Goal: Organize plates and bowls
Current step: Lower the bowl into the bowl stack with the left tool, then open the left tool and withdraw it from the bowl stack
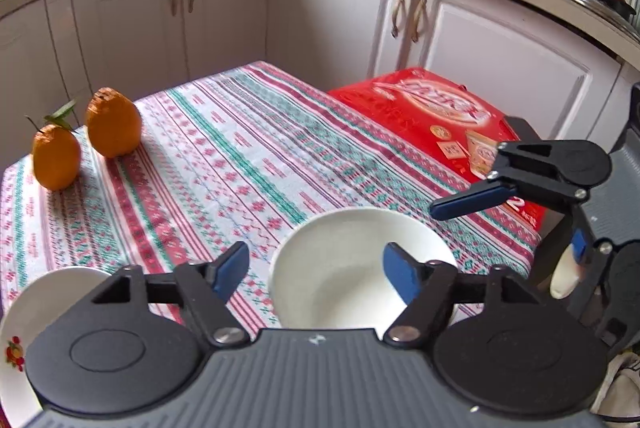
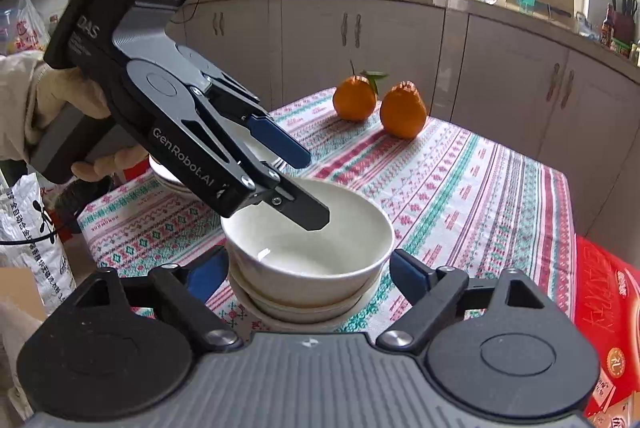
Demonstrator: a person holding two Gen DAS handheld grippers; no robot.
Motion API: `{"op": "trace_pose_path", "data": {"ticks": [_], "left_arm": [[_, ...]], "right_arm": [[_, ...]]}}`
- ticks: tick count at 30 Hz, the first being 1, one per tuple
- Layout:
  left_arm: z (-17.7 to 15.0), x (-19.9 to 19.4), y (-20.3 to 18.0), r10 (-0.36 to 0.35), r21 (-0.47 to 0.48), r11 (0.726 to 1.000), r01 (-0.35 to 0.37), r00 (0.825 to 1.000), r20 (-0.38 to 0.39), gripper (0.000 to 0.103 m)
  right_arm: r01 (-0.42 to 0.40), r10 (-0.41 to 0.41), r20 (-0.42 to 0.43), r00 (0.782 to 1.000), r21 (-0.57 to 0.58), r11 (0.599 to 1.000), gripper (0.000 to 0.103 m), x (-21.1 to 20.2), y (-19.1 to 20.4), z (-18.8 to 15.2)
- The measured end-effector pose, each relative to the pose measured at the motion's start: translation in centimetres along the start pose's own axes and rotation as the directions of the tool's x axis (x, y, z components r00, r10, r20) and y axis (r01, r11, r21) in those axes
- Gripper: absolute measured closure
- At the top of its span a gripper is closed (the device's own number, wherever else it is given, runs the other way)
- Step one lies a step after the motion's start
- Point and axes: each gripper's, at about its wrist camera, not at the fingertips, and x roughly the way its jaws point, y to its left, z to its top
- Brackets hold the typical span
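**Q.** Reading left to right, what does the figure show?

**A.** At the near left edge of the striped tablecloth point(image 1: 240, 168) lies a flowered plate point(image 1: 16, 312), with two oranges point(image 1: 56, 162) beyond it at the far left. Right of the plate comes the left gripper point(image 1: 318, 272), then the white bowl point(image 1: 340, 276) at near centre. The red box point(image 1: 432, 116) is at the far right.

**Q.** Where exactly does the bowl sit?

**A.** It stands upright on a shallow white plate point(image 2: 280, 316), near the table's front edge. The bowl looks empty.

**Q.** And the two tools?

**A.** Both are spread and grip nothing. The left gripper straddles the bowl's left rim, with one finger lowered inside the bowl and the other outside it. No contact with the wall is evident. The right gripper point(image 2: 310, 274) is low, and its fingers flank the bowl and plate without touching them.

**Q.** Which step is in hand, and how is it done well?

**A.** The step appears to be a pinch on the rim to move the bowl, though that is a judgement. The inner finger should seat flat against the wall, well below the lip, before the gripper closes. Glazed china is likely slippery, so the squeeze should be firm and square. The lift should go straight up, so that the plate beneath is not dragged toward the edge. The right gripper can steady that plate if it shifts.
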Motion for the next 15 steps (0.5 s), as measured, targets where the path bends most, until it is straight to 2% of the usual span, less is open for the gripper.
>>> {"op": "trace_pose_path", "data": {"ticks": [2,6,10,15], "left_arm": [[0.0,-0.7,0.2,0.008,-0.005,1.000,-0.008,1.000,0.018,0.026],[-0.5,-2.3,0.1,0.042,-0.004,0.999,-0.041,0.997,0.070,0.016],[-1.7,-3.9,-0.6,0.057,0.012,0.998,-0.059,0.992,0.113,0.013],[-3.8,-5.6,-1.2,0.054,0.005,0.998,-0.055,0.989,0.137,0.012]], "right_arm": [[0.012,-0.012,0.018,1.000,0.003,1.000,0.010,-0.4,-0.1,0.2],[0.055,-0.058,0.066,0.996,0.055,0.997,0.005,-0.9,-0.6,0.4],[0.086,-0.090,0.040,0.995,0.092,0.992,0.005,-0.2,-1.3,0.3],[0.082,-0.084,0.018,0.996,0.088,0.993,0.005,0.0,-1.4,-0.2]]}}
